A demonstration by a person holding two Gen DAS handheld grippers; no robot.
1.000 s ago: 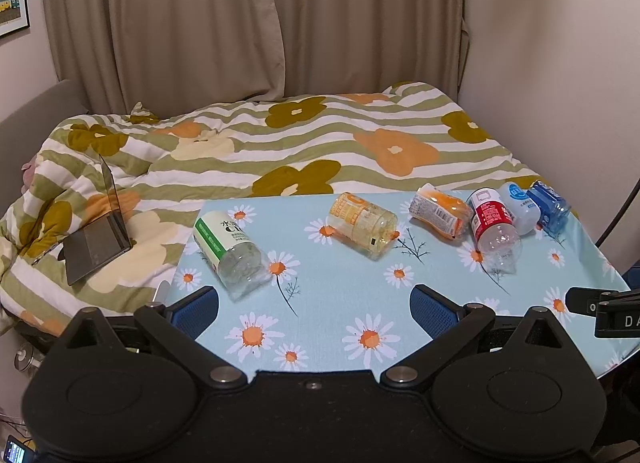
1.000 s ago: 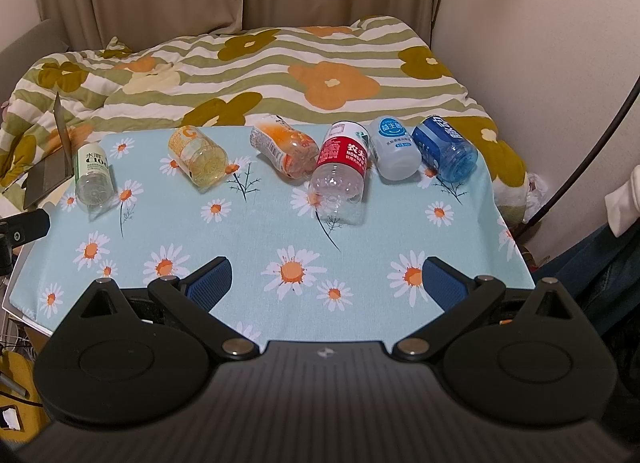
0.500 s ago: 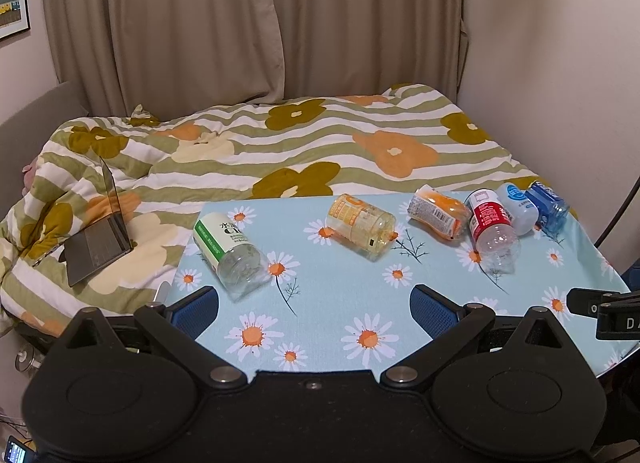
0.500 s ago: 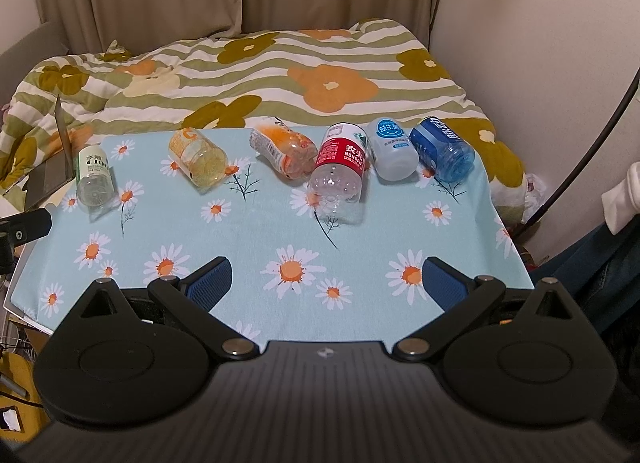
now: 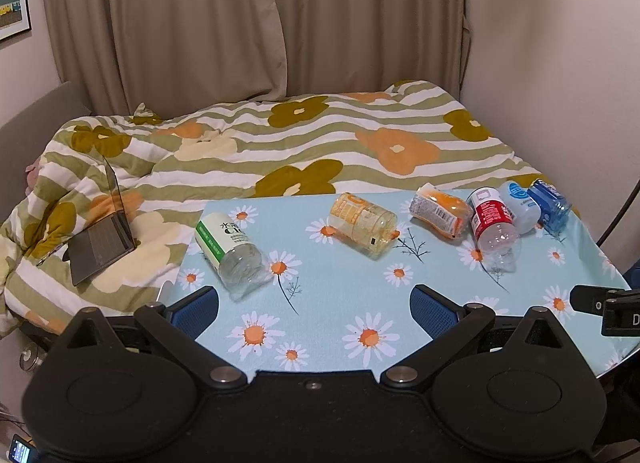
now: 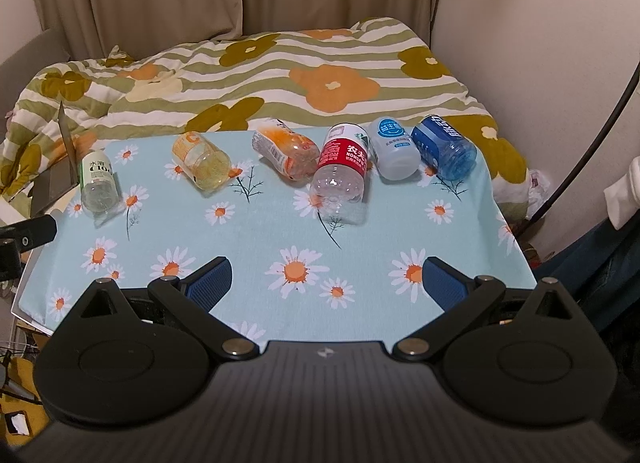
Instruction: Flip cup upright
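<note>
Several cut-bottle cups lie on their sides along the far part of a daisy-print table (image 5: 340, 303): green-label (image 5: 230, 249), yellow (image 5: 362, 223), orange (image 5: 440, 211), red-label (image 5: 494, 225), white (image 5: 520, 205) and blue (image 5: 548, 203). The right wrist view shows the same row: green (image 6: 98, 183), yellow (image 6: 202, 163), orange (image 6: 286, 153), red (image 6: 342, 163), white (image 6: 394, 153), blue (image 6: 444, 151). My left gripper (image 5: 314, 309) is open and empty near the table's front edge, below the green and yellow cups. My right gripper (image 6: 326, 283) is open and empty, below the red cup.
A bed with a flowered striped quilt (image 5: 320, 135) lies behind the table. An open laptop (image 5: 104, 235) rests on the quilt at left. Curtains and a wall stand behind and to the right. A dark cable (image 6: 592, 135) runs at the right.
Both grippers have drifted slightly back or up; the cups sit a little lower in view. No cup has moved.
</note>
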